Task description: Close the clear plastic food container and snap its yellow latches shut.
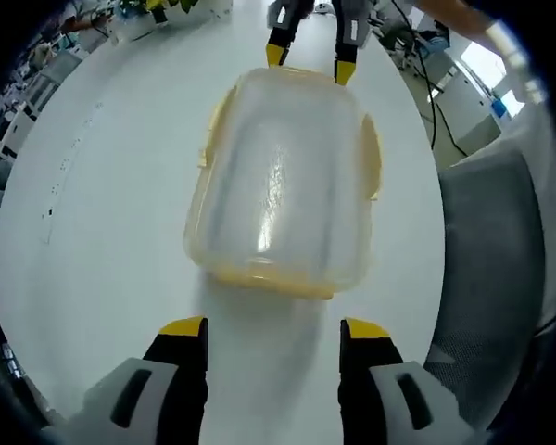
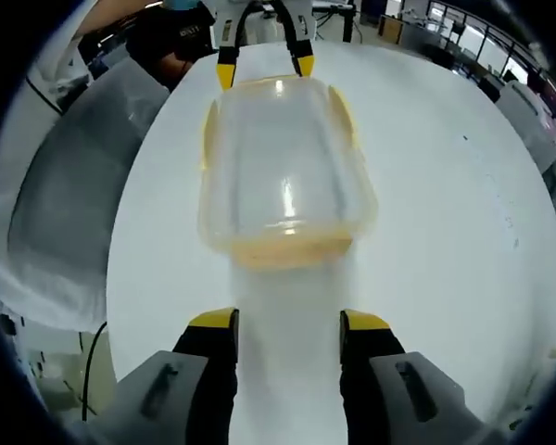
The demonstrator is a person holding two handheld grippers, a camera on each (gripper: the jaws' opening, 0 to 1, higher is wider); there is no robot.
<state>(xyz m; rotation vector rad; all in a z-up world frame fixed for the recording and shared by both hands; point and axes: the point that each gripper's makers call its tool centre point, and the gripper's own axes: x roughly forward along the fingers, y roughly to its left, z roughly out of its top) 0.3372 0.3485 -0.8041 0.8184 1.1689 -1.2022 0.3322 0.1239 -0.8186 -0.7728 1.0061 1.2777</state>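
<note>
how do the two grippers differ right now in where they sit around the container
The left gripper sits at one short end of the clear container, while the right gripper sits at the opposite end, facing it. A grey chair lies to the left gripper's right but to the right gripper's left. Both have yellow-tipped jaws, open, apart from the container, over the white table.

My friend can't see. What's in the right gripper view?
A clear container with yellow latches sits on a white table, lid on. The right gripper is open just short of its near end, and the left gripper is open at the far end.
</note>
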